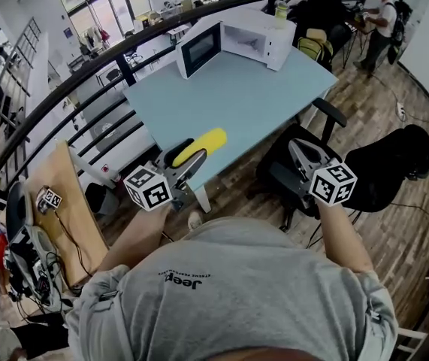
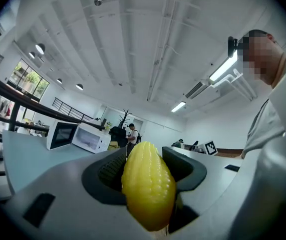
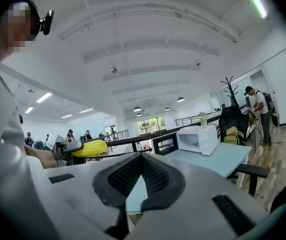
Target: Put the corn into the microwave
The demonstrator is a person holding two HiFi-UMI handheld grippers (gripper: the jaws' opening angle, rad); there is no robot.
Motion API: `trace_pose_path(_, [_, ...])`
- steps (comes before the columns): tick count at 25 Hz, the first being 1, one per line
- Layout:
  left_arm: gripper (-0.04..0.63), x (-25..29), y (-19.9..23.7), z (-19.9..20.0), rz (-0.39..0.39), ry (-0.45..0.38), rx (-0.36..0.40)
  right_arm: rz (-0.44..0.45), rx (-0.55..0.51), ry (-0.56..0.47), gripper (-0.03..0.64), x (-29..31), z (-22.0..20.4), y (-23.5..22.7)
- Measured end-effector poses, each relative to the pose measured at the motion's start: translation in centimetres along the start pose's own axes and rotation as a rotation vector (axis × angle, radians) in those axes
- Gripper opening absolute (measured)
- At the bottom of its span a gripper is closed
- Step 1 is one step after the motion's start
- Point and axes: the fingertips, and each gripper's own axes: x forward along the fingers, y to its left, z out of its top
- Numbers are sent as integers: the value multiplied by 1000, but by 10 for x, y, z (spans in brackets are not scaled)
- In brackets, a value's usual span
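Over table (image 1: 259,96) edge | L hand-held gripper (image 1: 189,158) grips corn (image 1: 200,146) | shirt (image 1: 229,299): "Jeep"

Left claw (image 1: 190,162) clamped on corn (image 1: 200,147); right claw (image 1: 298,147) closed, empty.

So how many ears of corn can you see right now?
1. The corn is clamped between the left gripper's jaws, held over the near edge of the blue table. None shows in the open microwave, though part of its inside is hidden.
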Motion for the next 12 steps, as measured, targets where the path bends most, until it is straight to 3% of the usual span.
trace_pose_path(12, [236, -12, 164, 76, -67, 0, 48, -116, 30, -40, 9, 153, 45, -4])
